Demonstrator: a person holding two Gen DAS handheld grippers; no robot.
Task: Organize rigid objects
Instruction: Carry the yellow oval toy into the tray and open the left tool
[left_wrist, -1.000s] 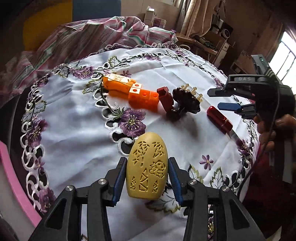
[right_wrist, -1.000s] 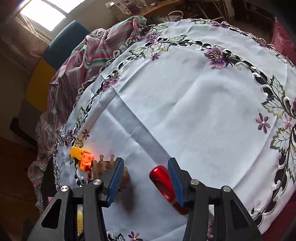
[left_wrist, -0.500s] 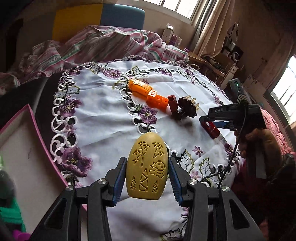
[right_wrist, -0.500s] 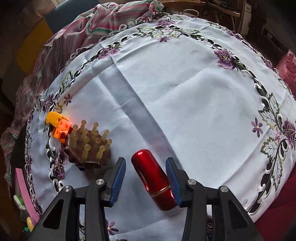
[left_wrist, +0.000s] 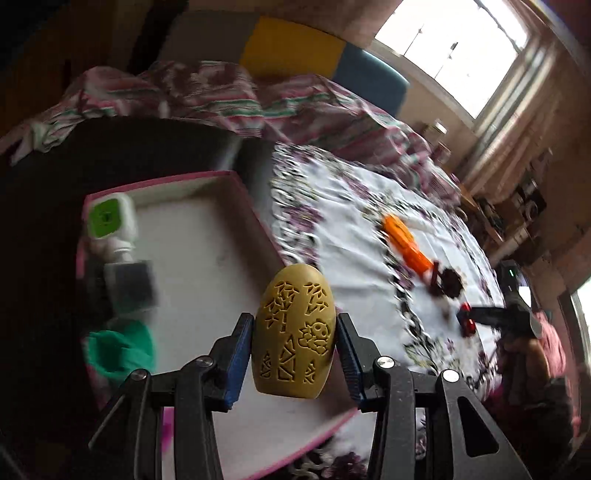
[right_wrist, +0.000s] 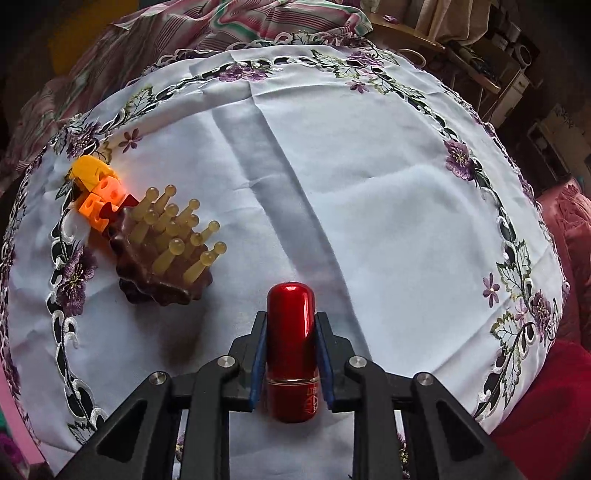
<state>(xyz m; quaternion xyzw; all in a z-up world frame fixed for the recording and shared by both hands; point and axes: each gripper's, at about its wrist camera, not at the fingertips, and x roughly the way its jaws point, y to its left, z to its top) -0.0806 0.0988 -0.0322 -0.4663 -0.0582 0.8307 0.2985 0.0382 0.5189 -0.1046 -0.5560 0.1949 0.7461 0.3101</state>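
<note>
In the left wrist view, the left gripper is clamping the mustard carved egg over the pink-rimmed tray, probably to deposit it

In the right wrist view, the right gripper is closing snugly on the glossy red capsule, lying on the tabletop beside the knobbed brown brush

Glossy red tube, embroidered cloth
</note>
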